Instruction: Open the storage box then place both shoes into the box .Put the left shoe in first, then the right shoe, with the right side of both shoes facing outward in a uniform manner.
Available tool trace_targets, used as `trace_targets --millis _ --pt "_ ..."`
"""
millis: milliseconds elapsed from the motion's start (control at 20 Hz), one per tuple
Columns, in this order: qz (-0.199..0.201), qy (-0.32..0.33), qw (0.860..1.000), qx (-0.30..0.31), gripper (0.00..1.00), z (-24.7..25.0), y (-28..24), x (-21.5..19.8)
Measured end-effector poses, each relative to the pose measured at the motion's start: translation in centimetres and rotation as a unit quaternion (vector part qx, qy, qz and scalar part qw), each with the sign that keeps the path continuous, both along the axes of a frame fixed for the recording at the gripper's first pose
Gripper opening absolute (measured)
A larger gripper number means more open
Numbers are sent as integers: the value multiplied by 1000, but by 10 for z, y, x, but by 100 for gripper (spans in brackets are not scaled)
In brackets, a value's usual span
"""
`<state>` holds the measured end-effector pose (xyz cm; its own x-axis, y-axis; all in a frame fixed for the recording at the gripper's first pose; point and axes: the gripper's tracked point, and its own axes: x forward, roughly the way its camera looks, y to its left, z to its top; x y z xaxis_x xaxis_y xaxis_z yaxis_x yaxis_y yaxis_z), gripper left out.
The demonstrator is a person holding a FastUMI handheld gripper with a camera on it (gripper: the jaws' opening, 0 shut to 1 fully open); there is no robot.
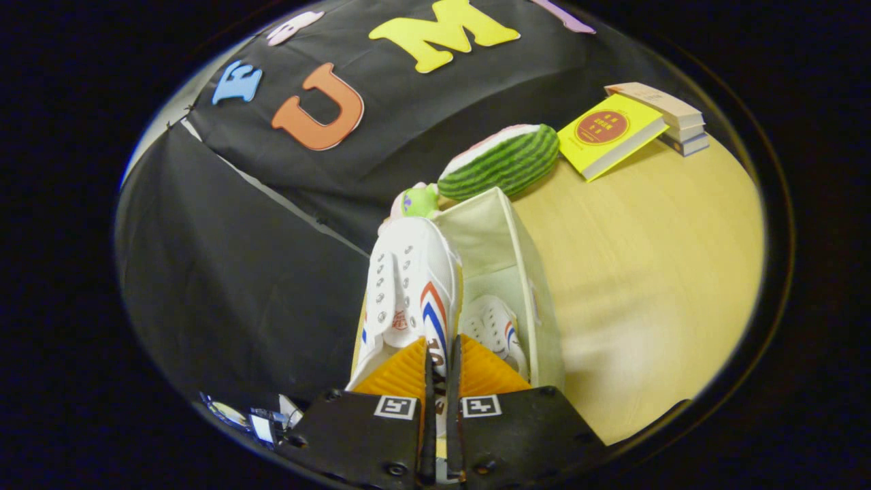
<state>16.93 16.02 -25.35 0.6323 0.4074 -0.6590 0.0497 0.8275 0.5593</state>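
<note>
— What do the jaws hold?
— The gripper (pixel 441 364) pinches one shoe (pixel 408 292), long axis running away, toe far.
— And the other shoe (pixel 495 328)?
— Inside the box (pixel 537 299), just right of the fingers. Two shoes total.

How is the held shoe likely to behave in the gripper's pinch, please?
The gripper is shut on the shoe's thin side wall, which probably flexes. Its body hangs ahead of the fingers over the box, so it may sag or swing. It looks like canvas, likely light and grippy against the ribbed pads.
</note>
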Motion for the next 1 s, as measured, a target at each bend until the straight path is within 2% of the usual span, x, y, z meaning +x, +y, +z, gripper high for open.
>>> trace_targets --millis 50,150,300,550,1000 --pt "8 -1 1000 8 12 -2 7 0" --pt "5 -30 999 16 35 7 12 6" --pt "-7 -95 994 -49 100 33 -7 4" --pt "-1 -178 974 -137 100 70 -21 -8" --pt "-27 -307 922 -236 100 147 -52 -47"
